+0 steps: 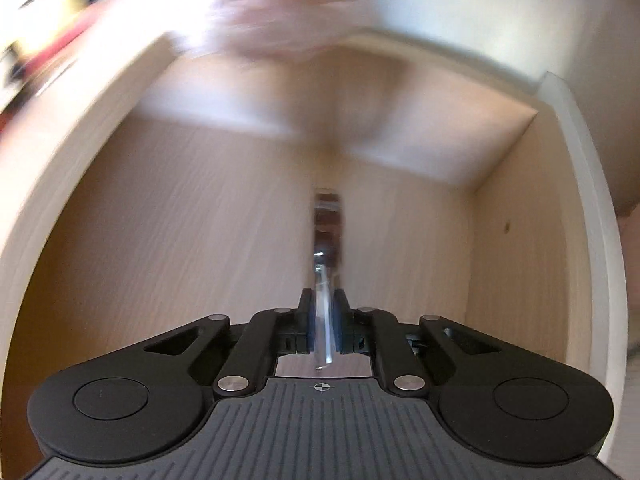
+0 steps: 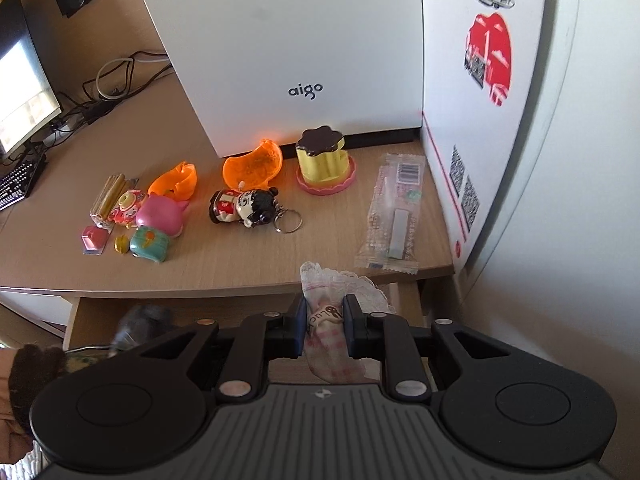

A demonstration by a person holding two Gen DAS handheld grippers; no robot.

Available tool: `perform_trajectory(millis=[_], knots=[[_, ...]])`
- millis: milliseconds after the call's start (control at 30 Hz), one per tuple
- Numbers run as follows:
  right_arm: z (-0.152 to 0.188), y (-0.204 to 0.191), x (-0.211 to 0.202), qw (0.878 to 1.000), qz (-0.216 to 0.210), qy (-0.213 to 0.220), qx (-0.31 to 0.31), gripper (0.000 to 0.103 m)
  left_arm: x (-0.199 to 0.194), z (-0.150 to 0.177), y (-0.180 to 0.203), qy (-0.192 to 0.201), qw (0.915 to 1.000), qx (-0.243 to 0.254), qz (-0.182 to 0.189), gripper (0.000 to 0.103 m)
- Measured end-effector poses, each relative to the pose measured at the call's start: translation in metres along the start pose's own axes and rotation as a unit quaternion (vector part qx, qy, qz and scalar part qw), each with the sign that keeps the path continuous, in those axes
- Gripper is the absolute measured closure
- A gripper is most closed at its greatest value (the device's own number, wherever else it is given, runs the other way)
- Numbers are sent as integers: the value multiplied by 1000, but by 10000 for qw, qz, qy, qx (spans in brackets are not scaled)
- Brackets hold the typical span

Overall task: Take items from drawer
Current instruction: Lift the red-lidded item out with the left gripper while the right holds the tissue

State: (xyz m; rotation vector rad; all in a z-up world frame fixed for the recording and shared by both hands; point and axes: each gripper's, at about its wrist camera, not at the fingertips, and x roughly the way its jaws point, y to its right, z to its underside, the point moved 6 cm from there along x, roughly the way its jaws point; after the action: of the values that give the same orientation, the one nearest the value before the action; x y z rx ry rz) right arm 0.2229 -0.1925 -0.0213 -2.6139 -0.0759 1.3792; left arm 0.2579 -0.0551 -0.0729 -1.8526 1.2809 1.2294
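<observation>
- So, the drawer (image 1: 224, 216) is open in the left wrist view, pale wood floor and walls, nothing else clear in there, and the whole shot is smeared.
- Left gripper (image 1: 324, 320) is clenched on a thin shiny metal piece (image 1: 327, 240) that sticks out ahead over the drawer floor; too blurry to say what it is.
- Right gripper (image 2: 323, 320) is clamped on a little lace-trimmed pouch (image 2: 326, 316), held just in front of the desk (image 2: 224, 264) edge, above the open drawer.
- On the desk: two orange shell halves (image 2: 253, 166), one doll keychain (image 2: 244, 206), one pudding-shaped toy (image 2: 325, 160), one clear wrapped packet (image 2: 394, 216), plus a cluster of small pink and teal toys (image 2: 154, 222) at the left.
- Behind those sits one white "aigo" box (image 2: 280, 48); a white printed panel (image 2: 484, 80) stands at the right, one monitor (image 2: 24, 76) and tangled cables (image 2: 116, 80) far left.
</observation>
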Motion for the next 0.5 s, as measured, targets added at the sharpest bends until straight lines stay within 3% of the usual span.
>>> perform_trajectory(millis=[200,300,500], knots=[[19,-13,15,9990,-290,-326,43,85,-51,36,-19,250,9936,-1075,-241,92],[29,-21,21,9981,-392,-480,18,85,-74,43,-27,563,9875,-1421,-382,92],[32,-48,9,9970,-619,-430,-179,85,-162,62,-11,1090,9740,-1851,-716,92]])
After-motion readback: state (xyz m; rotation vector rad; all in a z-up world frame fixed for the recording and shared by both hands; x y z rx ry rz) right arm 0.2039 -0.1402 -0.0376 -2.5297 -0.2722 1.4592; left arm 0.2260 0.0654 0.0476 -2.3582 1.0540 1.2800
